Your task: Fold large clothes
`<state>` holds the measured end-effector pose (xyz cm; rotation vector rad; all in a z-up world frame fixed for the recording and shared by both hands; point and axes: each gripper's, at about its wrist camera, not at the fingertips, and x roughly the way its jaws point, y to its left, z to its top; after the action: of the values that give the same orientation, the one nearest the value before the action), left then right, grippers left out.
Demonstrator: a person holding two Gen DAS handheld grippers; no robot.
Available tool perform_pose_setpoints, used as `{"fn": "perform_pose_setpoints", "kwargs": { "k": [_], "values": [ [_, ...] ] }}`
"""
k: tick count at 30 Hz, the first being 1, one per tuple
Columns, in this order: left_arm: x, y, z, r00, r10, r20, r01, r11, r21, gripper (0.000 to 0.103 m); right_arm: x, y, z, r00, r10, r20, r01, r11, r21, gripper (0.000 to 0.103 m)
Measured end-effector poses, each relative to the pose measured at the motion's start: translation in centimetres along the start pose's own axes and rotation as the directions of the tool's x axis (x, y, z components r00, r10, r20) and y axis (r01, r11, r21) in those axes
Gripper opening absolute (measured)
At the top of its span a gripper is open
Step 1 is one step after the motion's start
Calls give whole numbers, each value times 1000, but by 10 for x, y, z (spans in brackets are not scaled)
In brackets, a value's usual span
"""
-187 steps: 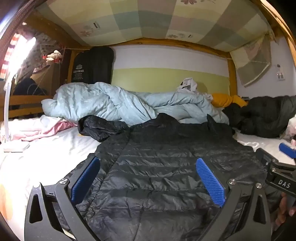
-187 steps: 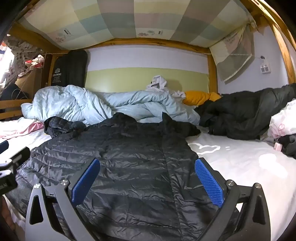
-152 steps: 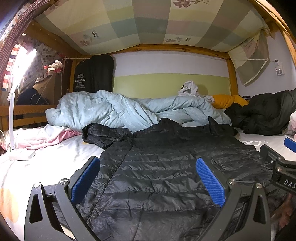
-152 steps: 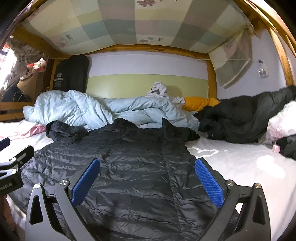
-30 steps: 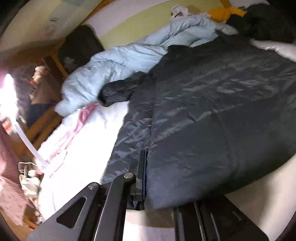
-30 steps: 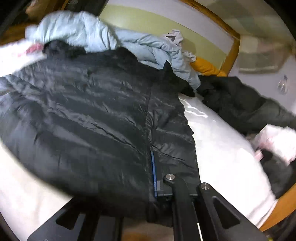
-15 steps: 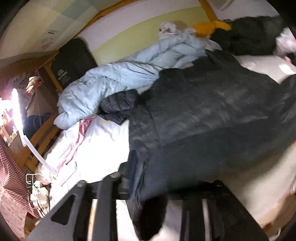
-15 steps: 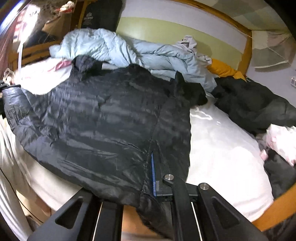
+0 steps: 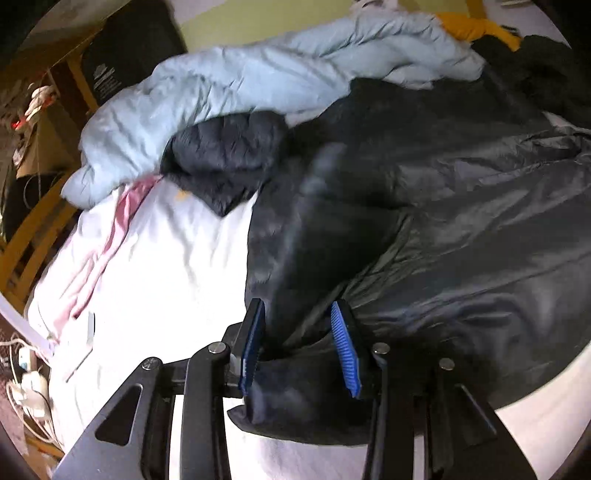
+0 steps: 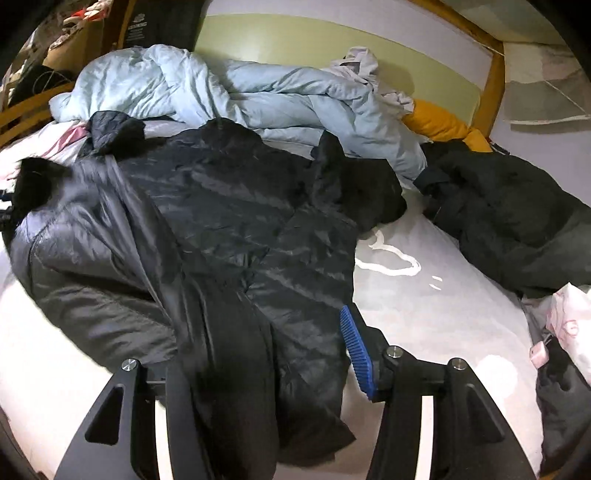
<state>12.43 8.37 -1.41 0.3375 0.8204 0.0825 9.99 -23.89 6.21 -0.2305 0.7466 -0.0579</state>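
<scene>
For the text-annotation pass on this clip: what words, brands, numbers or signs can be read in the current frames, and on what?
No text can be read.
Black hanging bag: a round white logo above lines of white print, too blurred in the left wrist view.
The same bag in the right wrist view: the print is just as small and blurred.
Black puffer jacket, light blue duvet, left claw and right claw: no marking visible.

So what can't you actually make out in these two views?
- Right gripper: its left pad, hidden under the black jacket.
- Left gripper: whether its pads press the hem bunched between them; motion blur.
- Jacket's left edge, right wrist view: smeared by blur.
- Bed front edge: cut off by the frame.
</scene>
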Motion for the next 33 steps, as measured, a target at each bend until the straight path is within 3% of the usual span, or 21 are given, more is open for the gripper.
{"fn": "perform_pose_setpoints", "kwargs": {
  "k": [2, 5, 8, 10, 14, 17, 18, 20, 21, 22, 24, 27, 29, 30, 31, 33],
  "values": [
    [12, -1, -11, 999, 28, -25, -28, 1000, -7, 38, 0, 0, 7, 1000, -9, 16, 8, 1000, 24, 66],
    [14, 9, -15, 999, -6, -31, 4, 997, -76, 38, -12, -2, 15, 994, -50, 101, 46, 998, 38, 84],
    [5, 24, -18, 996, 89, 26, -84, 988, -131, 38, -23, -3, 13, 986, -80, 144, 77, 997, 21, 84],
    [10, 36, -21, 993, 119, 2, -117, 977, -176, 28, -31, -5, 9, 982, -87, 167, 84, 996, 24, 85],
    [27, 55, -32, 998, 13, -56, -28, 962, -273, 20, -36, -16, 2, 989, -27, 147, 17, 998, 68, 87],
    [16, 55, -32, 999, -29, 16, 32, 964, -266, 20, -27, -32, -5, 991, 107, 78, -117, 982, 148, 87],
    [10, 56, -31, 998, -43, 54, 55, 965, -258, 24, -25, -37, -7, 985, 158, 69, -168, 969, 179, 87],
    [-11, 51, -33, 990, -46, 134, 77, 970, -233, 52, -23, -42, -11, 979, 193, 64, -202, 954, 219, 87],
    [-20, 48, -32, 984, -43, 173, 82, 972, -222, 74, -23, -44, -11, 979, 191, 69, -202, 952, 231, 87],
    [-28, 45, -31, 977, -38, 211, 84, 973, -215, 81, -25, -46, -12, 980, 185, 79, -199, 951, 239, 87],
    [-35, 39, -29, 968, -45, 248, 95, 976, -194, 81, -27, -50, -13, 980, 171, 99, -191, 948, 256, 87],
    [-26, 28, -25, 976, -44, 213, 80, 984, -162, 81, -28, -60, -15, 977, 176, 121, -206, 928, 310, 87],
    [-9, 22, -24, 985, -47, 164, 72, 986, -150, 78, -25, -65, -17, 979, 175, 109, -202, 919, 338, 87],
    [0, 22, -25, 990, -46, 134, 66, 987, -148, 60, -23, -66, -18, 979, 177, 96, -200, 916, 347, 87],
    [9, 22, -25, 994, -49, 97, 63, 986, -152, 36, -19, -69, -19, 980, 181, 78, -197, 913, 358, 87],
    [19, 27, -27, 996, -60, 68, 71, 981, -179, 22, -7, -70, -23, 977, 208, 37, -206, 902, 380, 87]
  ]
}}
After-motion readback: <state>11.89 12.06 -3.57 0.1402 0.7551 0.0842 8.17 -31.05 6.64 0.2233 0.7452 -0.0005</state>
